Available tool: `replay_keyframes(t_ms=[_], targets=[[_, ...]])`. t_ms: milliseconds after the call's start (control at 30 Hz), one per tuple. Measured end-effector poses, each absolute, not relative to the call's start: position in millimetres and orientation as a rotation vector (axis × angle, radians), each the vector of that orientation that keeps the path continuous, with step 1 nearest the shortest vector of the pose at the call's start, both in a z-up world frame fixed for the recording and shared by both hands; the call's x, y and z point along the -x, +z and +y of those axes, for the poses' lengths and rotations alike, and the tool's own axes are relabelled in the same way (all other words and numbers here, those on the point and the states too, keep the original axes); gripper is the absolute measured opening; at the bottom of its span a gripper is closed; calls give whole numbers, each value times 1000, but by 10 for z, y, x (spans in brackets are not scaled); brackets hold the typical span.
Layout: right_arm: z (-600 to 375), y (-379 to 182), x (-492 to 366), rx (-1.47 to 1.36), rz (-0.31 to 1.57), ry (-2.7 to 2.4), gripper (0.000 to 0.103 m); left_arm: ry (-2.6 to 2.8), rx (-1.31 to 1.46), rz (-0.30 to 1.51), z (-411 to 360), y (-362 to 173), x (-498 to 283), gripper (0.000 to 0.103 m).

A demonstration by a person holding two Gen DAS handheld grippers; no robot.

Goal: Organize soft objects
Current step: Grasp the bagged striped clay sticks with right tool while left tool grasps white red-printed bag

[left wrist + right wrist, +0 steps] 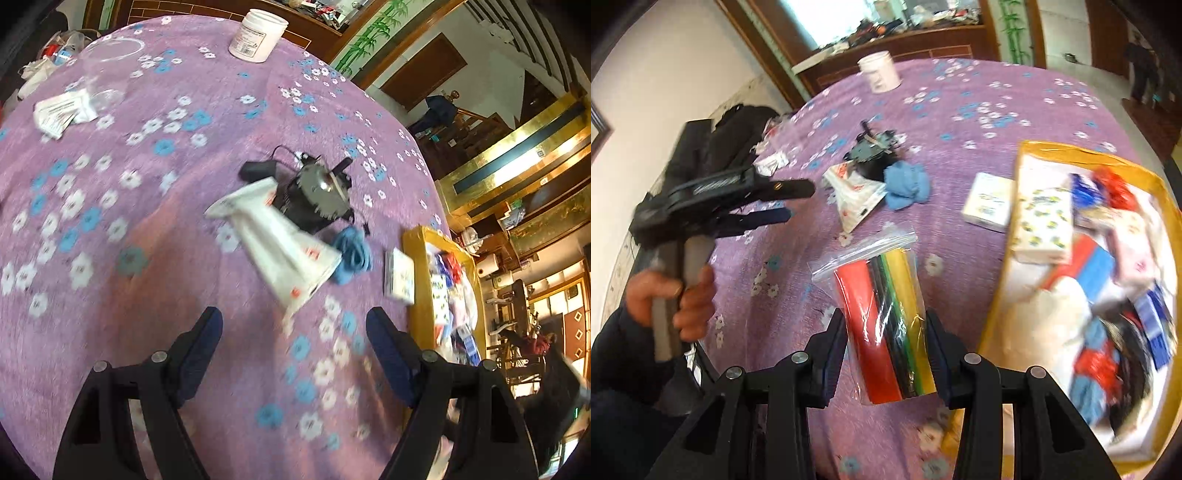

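Note:
My right gripper [886, 332] is shut on a clear zip bag of red, black, green and yellow sheets [882, 317], held above the purple cloth beside the yellow-rimmed tray [997, 295]. My left gripper [293, 328] is open and empty over the cloth; it also shows in the right wrist view [798, 199]. A white plastic packet [280, 240] lies ahead of it, with a blue cloth [351, 258] beside it. A small tissue pack [399, 277] lies next to the tray [417, 258].
A black metal device with a cable [317, 192] sits behind the white packet. A white jar [258, 33] stands at the far edge. Paper packets [62, 110] and a clear container [107, 66] lie far left. The tray holds several soft items.

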State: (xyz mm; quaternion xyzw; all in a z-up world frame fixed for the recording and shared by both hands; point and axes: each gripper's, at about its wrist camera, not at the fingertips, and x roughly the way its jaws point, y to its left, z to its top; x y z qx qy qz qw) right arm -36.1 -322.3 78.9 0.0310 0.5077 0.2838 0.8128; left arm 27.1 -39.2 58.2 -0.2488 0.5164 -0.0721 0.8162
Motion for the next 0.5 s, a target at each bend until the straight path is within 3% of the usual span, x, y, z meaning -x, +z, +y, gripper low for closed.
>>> replay_keyframes(t_ms=[500], targets=[[-3803,1053,664,-97,987,573,45,25,617,1125,-494,155,-1057,78]])
